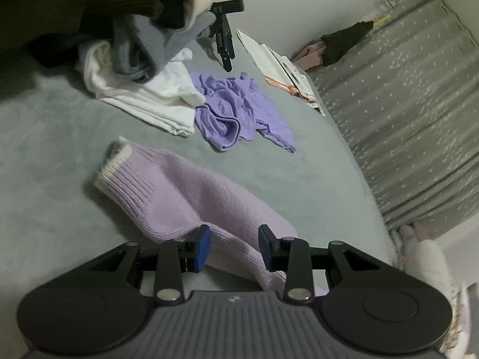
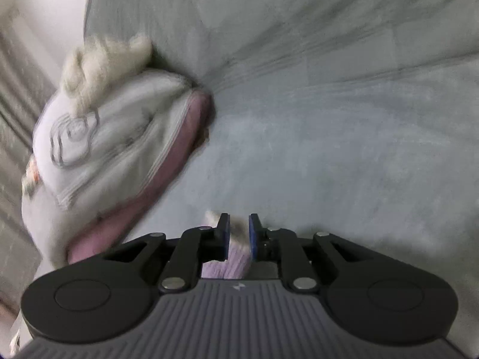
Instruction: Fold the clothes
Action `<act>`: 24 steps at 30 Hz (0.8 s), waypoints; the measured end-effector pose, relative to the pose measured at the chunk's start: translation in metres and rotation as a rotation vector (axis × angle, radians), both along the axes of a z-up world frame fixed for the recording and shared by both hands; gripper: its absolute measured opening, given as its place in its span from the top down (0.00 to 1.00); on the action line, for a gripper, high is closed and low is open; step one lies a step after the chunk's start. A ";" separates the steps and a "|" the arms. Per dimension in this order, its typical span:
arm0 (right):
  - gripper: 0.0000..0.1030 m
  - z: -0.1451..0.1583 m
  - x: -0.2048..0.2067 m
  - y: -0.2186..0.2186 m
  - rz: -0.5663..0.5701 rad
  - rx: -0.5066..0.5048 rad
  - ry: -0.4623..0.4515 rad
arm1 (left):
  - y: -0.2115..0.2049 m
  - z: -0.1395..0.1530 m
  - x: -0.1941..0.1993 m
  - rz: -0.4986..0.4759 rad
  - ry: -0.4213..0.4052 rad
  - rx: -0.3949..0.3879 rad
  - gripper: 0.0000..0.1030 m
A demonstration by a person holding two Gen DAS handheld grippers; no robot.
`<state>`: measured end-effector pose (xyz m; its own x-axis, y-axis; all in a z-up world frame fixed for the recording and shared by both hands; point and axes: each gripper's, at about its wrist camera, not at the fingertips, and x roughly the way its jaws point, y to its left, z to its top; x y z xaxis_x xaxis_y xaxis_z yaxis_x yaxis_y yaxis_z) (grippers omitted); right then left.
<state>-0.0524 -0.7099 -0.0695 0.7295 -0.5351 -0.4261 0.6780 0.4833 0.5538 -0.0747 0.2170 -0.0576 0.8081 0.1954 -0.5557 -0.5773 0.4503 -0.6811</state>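
Lilac knitted sweater [image 1: 191, 197] lies across the near part of the grey bed cover [image 1: 54, 185], its ribbed cuff with a cream edge pointing to the far left. The left gripper [image 1: 234, 246] hangs just over the near end of this sweater with its blue pads partly apart; knit fabric runs between and under them, but the pads do not seem to press on it. Farther off lie a crumpled purple shirt [image 1: 239, 110] and, touching it on the left, a white garment [image 1: 143, 95] with a grey garment [image 1: 143, 48] heaped on top. A black tripod [image 1: 223, 36] stands behind them, and papers [image 1: 278, 62] lie at the far right edge of the bed.

In the right wrist view, the right gripper [image 2: 239, 233] has its pads drawn close together on a lilac knit fold with a cream edge. To the left rests a white pillow [image 2: 104, 137] with a pink underside, blurred.
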 end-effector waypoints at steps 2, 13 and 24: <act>0.75 0.011 -0.003 0.009 0.033 -0.034 -0.032 | 0.002 0.002 -0.009 0.013 0.051 0.022 0.65; 0.72 0.021 0.028 0.075 0.337 -0.005 -0.056 | 0.031 -0.027 -0.012 -0.014 0.062 -0.142 0.39; 0.71 0.031 0.035 0.103 0.437 -0.045 -0.057 | 0.037 -0.028 -0.016 0.108 -0.041 -0.114 0.95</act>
